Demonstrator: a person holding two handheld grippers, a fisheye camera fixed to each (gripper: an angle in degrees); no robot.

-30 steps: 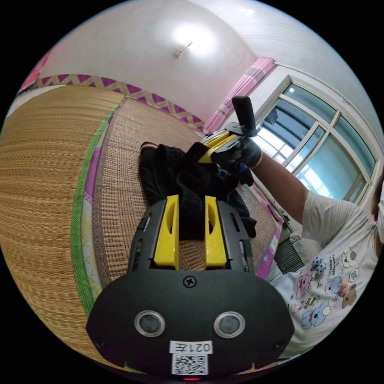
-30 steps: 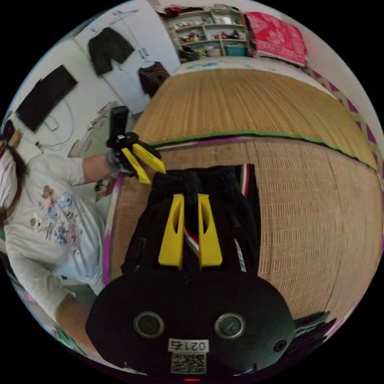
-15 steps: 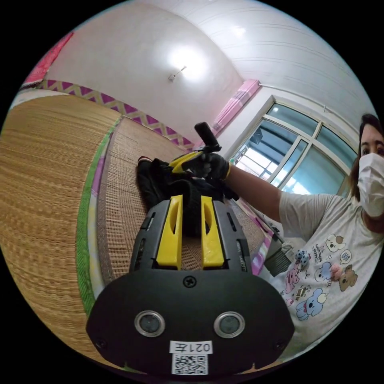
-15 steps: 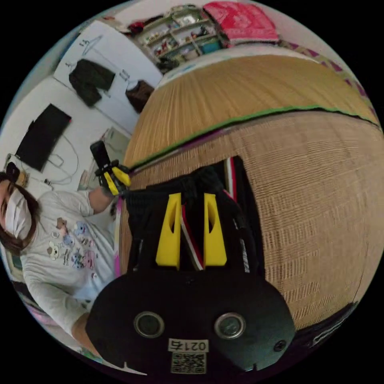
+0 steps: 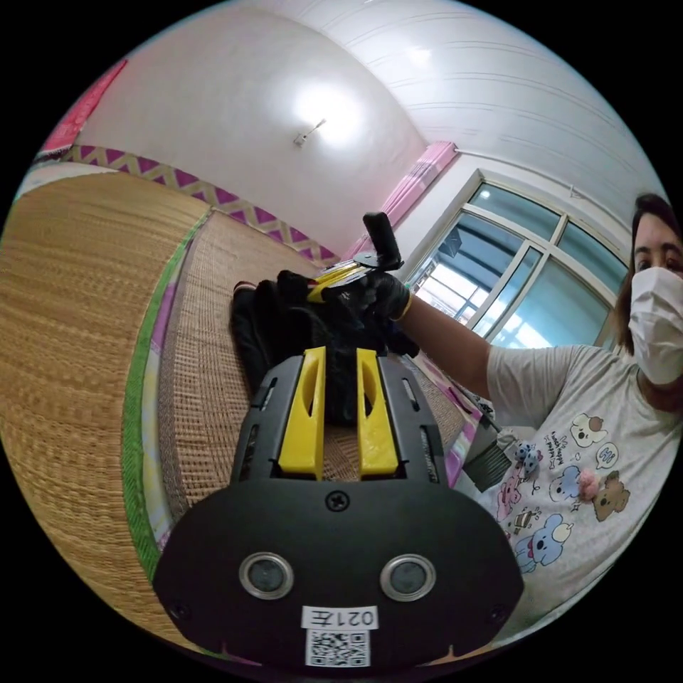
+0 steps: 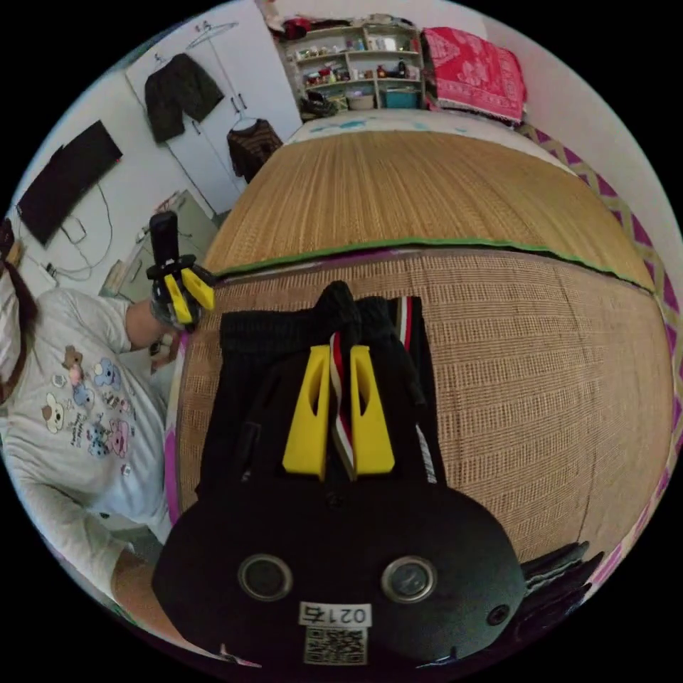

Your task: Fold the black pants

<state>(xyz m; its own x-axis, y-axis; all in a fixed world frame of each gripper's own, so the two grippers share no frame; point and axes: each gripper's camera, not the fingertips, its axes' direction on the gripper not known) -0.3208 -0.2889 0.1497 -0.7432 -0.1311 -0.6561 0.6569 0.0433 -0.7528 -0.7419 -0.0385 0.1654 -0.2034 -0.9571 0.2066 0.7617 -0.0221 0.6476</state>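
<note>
The black pants with a red and white side stripe lie bunched on a woven straw mat. My left gripper has black cloth pinched between its yellow jaws. In the right gripper view it sits at the waistband's corner, in a gloved hand. My right gripper is shut on a fold of the pants where the stripe runs between its jaws. In the left gripper view it grips the top of the heap, held by a black-gloved hand.
The mat has green and pink edging. A person in a white printed shirt stands at its edge. Shelves, a red cloth, hanging clothes and a window line the walls.
Both cameras swung. The left jaws have closed tighter on the cloth. The waistband is now pulled wider and flatter across the mat between the two grippers.
</note>
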